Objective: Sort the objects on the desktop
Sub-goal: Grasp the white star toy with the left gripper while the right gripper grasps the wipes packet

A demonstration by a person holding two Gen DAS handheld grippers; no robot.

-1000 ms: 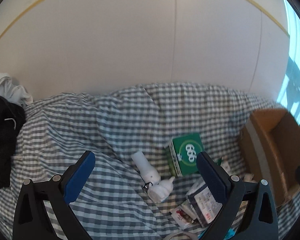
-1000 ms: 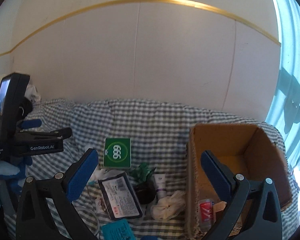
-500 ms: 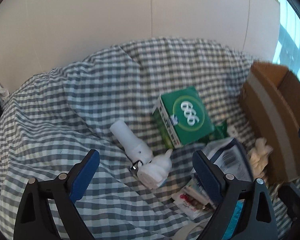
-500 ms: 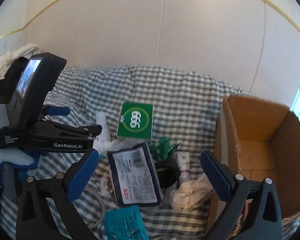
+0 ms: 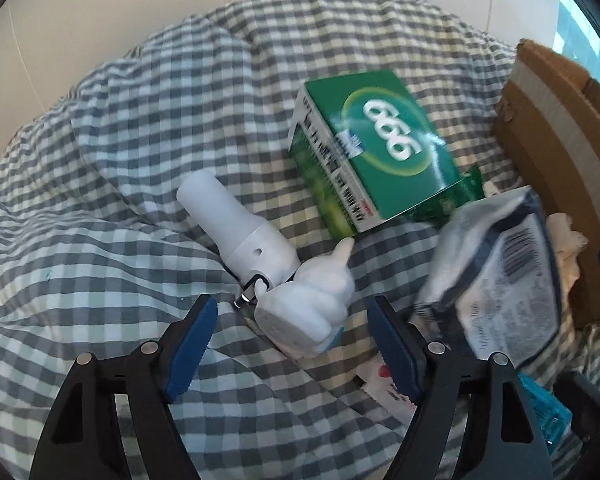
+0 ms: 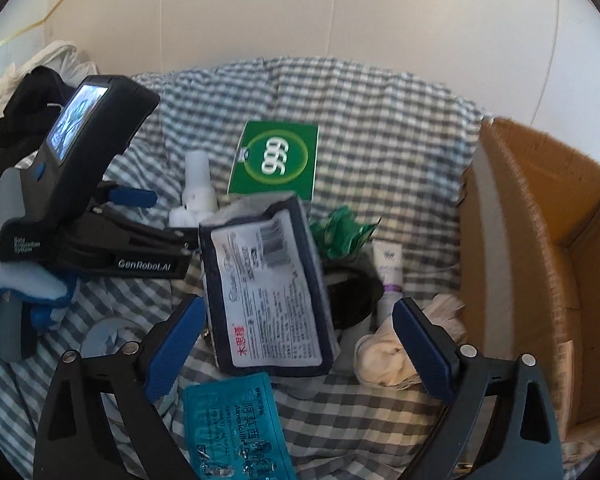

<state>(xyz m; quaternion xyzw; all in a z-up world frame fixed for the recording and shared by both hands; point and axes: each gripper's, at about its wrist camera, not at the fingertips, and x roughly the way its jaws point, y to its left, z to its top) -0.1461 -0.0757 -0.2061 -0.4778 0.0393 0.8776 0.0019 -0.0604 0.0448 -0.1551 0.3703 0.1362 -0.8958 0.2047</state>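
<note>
My left gripper (image 5: 292, 320) is open, its jaws either side of a white thumbs-up figure (image 5: 312, 312) chained to a white cylinder (image 5: 236, 224) on the checked cloth. A green "666" box (image 5: 380, 152) lies just beyond; it also shows in the right wrist view (image 6: 276, 160). My right gripper (image 6: 296, 324) is open and empty above a dark-edged packet with a white label (image 6: 272, 288). The left gripper's body (image 6: 88, 208) shows at the left of the right wrist view. An open cardboard box (image 6: 540, 248) stands at the right.
Near the packet lie a teal sachet (image 6: 236, 428), a green wrapper (image 6: 340, 232), a black round item (image 6: 352, 292), a small white tube (image 6: 388, 268) and a crumpled cream cloth (image 6: 392, 352). Black and white clothes (image 6: 24, 96) are piled at far left.
Both grippers have moved forward and down toward the objects. The left one now has the white figure between its open jaws; the right one has closed in over the packet.
</note>
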